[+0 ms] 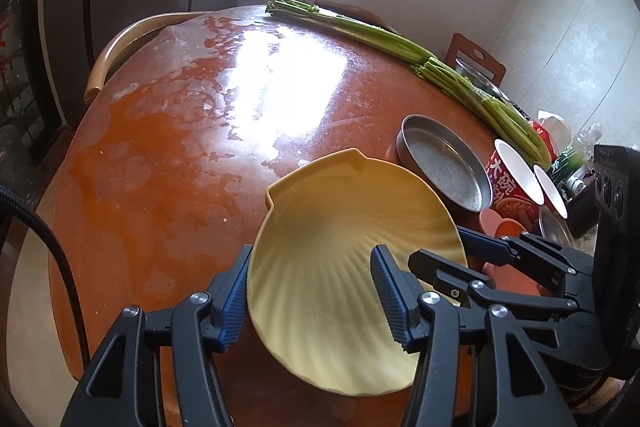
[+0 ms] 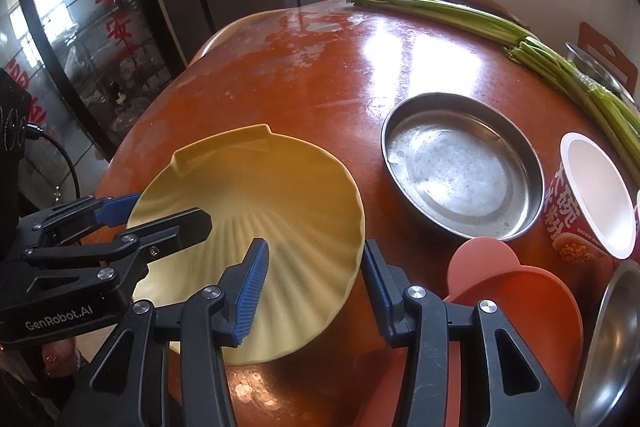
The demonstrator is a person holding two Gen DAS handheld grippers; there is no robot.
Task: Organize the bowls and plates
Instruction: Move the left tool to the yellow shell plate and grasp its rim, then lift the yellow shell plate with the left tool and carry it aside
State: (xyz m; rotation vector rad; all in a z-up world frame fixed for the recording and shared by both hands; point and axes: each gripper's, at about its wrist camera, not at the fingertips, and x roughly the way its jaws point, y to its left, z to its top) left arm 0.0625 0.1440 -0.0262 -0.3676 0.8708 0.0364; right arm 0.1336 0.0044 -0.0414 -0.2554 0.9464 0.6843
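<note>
One yellow plate (image 1: pixel 340 267), two hand-held grippers (image 1: pixel 310 297) straddling.

Yellow shell-shaped plate (image 1: pixel 344 259) tilted above table edge, ribbed.

Bare table (image 1: pixel 168 147) open from 9 to 12 o'clock. Steel pan (image 1: pixel 446 163), noodle cup (image 1: pixel 514 183), celery (image 1: pixel 400 45) crowd 1 to 3 o'clock. Pink plate (image 2: pixel 516 307) blocks right gripper at 3.

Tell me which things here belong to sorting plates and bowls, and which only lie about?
Job: yellow shell-shaped plate, round metal pan, pink plate, steel bowl.
Lying about: green stalks, instant-noodle cup, bottle.
</note>
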